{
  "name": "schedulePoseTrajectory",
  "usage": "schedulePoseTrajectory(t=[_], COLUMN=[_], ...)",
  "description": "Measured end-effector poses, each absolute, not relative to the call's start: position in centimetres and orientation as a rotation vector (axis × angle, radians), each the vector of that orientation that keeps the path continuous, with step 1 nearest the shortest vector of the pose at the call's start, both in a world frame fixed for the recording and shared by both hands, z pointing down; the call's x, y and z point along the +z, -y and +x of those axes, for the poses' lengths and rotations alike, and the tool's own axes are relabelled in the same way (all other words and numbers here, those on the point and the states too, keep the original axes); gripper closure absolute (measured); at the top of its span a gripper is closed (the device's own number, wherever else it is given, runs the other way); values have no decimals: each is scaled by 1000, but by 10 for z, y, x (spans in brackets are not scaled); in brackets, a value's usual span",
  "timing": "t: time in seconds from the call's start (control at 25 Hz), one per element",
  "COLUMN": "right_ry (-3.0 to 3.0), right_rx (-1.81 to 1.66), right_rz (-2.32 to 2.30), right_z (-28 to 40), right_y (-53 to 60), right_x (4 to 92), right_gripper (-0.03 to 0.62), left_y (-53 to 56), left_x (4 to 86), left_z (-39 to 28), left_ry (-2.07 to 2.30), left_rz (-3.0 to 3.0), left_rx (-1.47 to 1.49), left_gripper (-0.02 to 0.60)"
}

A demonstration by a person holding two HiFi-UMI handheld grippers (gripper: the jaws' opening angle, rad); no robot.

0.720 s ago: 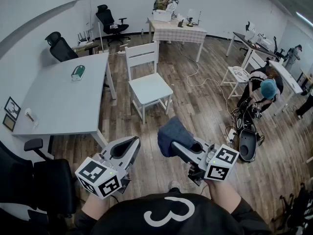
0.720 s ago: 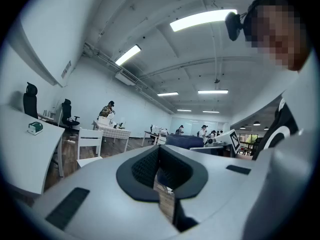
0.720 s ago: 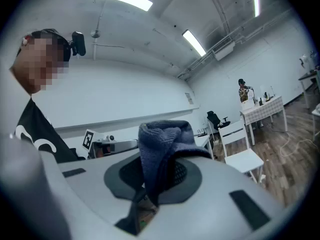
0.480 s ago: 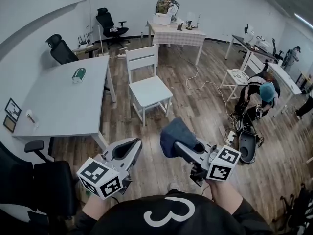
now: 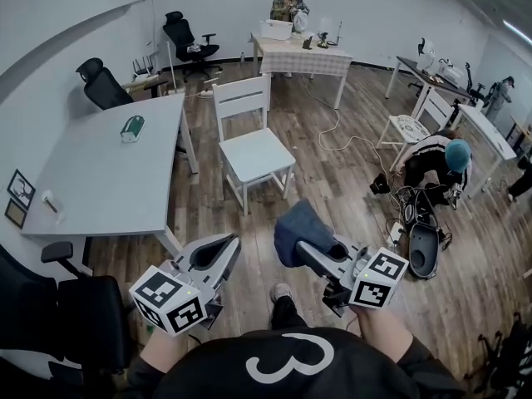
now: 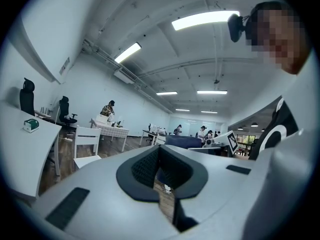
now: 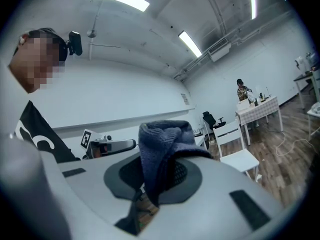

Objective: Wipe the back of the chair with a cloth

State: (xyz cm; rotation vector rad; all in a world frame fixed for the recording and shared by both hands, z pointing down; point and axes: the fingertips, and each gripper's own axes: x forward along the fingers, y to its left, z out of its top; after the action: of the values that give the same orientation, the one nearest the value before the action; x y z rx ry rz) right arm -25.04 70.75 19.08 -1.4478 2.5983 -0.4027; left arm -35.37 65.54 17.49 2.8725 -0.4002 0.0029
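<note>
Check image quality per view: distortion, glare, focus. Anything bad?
Head view: heavy fisheye bowing towards the edges, even light, white chair sharp. Left gripper view: dark vignette in the corners, ceiling light blown out. Right gripper view: same vignette, cloth weave crisp up close.

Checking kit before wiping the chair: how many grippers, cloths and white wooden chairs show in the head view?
Grippers: 2, left gripper, right gripper
Cloths: 1, blue cloth
White wooden chairs: 2, centre chair, right chair
Total: 5
</note>
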Motion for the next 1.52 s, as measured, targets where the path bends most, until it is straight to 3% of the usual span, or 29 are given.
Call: schedulePoseTrajectory(t=[0.4, 0.92, 1.52], right_ry=[-2530, -2541, -2589], right_rx=[-571, -695, -615], right_rz=[-1386, -1450, -1369], right_z=[-172, 0, 32], right_y=[-612, -427, -271], right_x=[253, 293, 268], right_gripper=[545, 546, 545], left_y=[-562, -382, -234], left_x=[229, 268, 251], left_z=[-281, -98, -76], left_ry=[443, 416, 529], left_rz=[2793, 2712, 2704], left_rx=[123, 265, 144], left_gripper=[568, 568, 568])
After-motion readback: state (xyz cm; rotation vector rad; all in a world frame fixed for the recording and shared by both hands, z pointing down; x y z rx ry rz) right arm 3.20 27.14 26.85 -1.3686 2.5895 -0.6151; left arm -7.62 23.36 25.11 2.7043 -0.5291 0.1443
